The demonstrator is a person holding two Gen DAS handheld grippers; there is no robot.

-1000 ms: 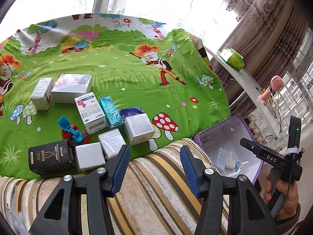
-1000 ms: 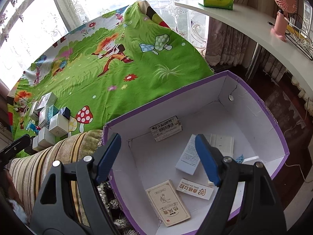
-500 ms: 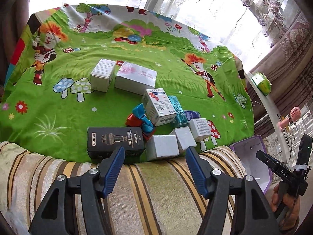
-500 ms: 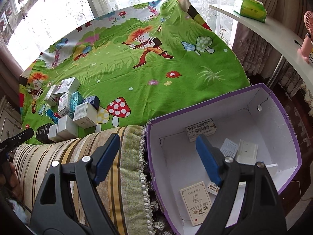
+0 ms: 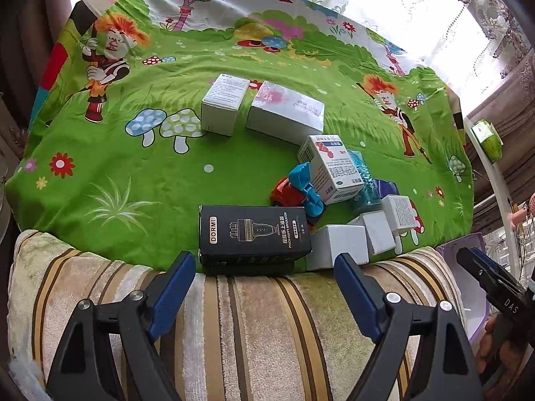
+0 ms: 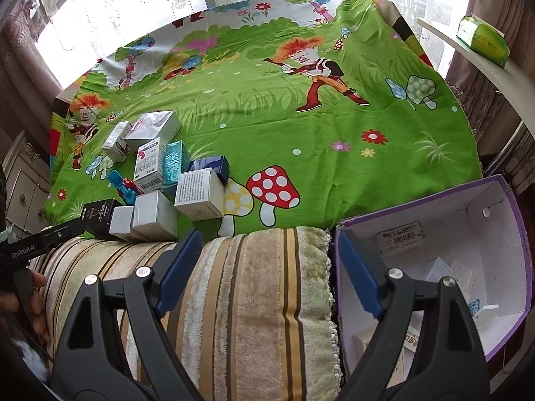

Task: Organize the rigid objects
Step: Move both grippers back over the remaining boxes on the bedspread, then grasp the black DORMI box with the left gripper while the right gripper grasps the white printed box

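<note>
You are holding the left gripper (image 5: 264, 287) wide and empty, its jaws having just been opening, over the striped plush cushion (image 5: 240, 327) and facing the black rectangular carton (image 5: 252, 239). That carton is lying at the green cartoon cloth's (image 5: 133, 167) near edge, so it is reachable first. The right gripper (image 6: 271, 274) is also gaping empty beside the purple-rimmed cardboard bin (image 6: 501, 220). White cartons (image 5: 337, 245) are crowding the black carton's right side; its left side is lying open.

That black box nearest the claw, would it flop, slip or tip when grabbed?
The black box looks like stiff printed card, so probably it keeps its shape. It lies flat on soft green cloth, so tipping seems unlikely. Its smooth faces might slip a little.
</note>
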